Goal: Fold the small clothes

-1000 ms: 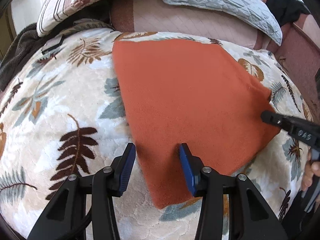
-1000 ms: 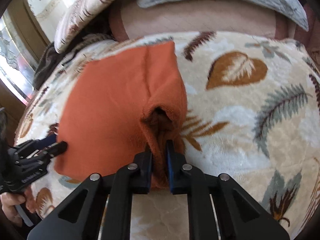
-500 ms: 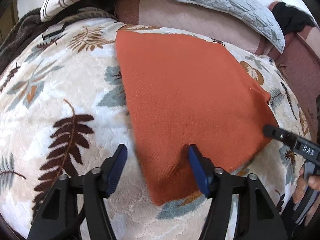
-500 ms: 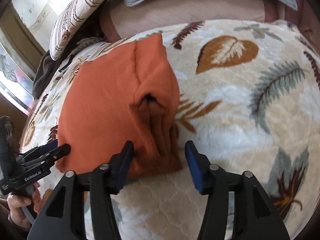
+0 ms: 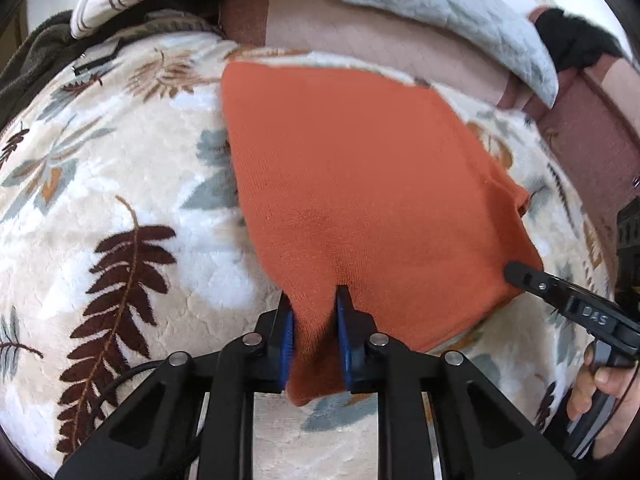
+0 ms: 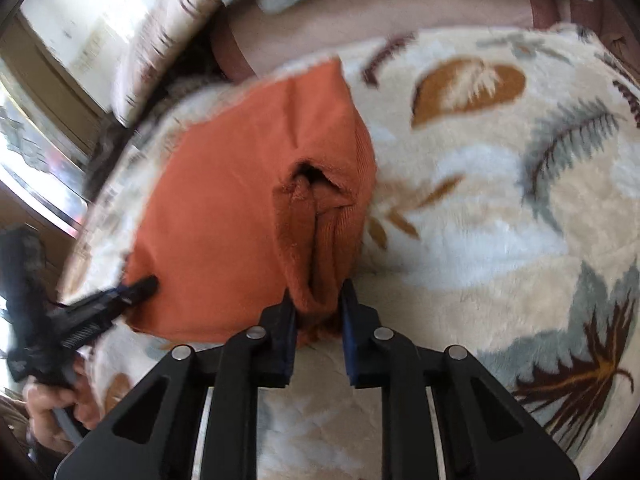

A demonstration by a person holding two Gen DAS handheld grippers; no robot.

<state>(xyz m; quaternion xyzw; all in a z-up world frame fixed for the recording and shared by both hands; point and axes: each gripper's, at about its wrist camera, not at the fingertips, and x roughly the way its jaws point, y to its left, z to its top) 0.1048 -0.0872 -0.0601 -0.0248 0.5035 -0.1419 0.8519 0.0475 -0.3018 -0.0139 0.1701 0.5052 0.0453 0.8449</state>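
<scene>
Both hand-held grippers have just come in from a wide spread onto the near edge of the cloth. The left hand-held gripper [image 5: 313,336], which half a second ago stood with its blue pads well apart over the near left corner, now has them closing with that corner bunched up between them; the cloth puckers into a ridge there, so it looks pinched. The right hand-held gripper [image 6: 318,330] has done the same on the other side: it was clamped a second ago, let go wide, and its jaws are closing again around the thick, rolled near-right corner, where several layers stack up and a dark opening shows just beyond.

The piece itself, a rust-orange knitted garment [image 5: 360,184], lies flat on the cream plush bed blanket printed with brown and grey leaves [image 5: 120,184], its far edge near the pinkish quilted bedcover [image 5: 360,46] and the grey quilted pillow [image 5: 448,16].

To my eye this means the regrip is done or nearly so: both near corners are taken at once, which sets up lifting that edge and carrying it away toward the far edge for a fold. The bulky right corner may slip if not all layers are caught.
</scene>
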